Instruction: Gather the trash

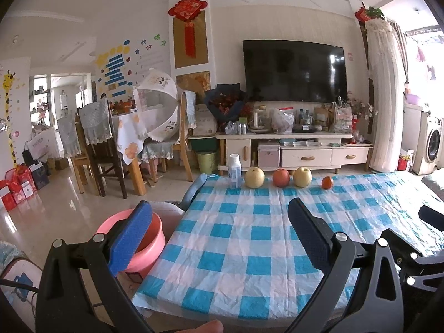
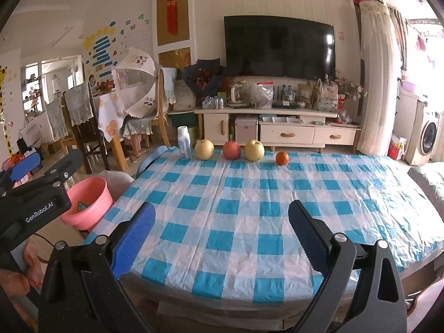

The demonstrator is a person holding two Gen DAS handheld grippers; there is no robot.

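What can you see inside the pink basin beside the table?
In the pink basin lies one small dark item with a bluish mark; I cannot identify it. The left gripper covers part of the inside.

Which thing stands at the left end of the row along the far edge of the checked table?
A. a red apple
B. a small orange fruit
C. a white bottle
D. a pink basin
C. The white bottle is leftmost in the row; then come a yellow pear, the red apple, another yellow fruit and the small orange fruit, while the pink basin sits on the floor beside the table.
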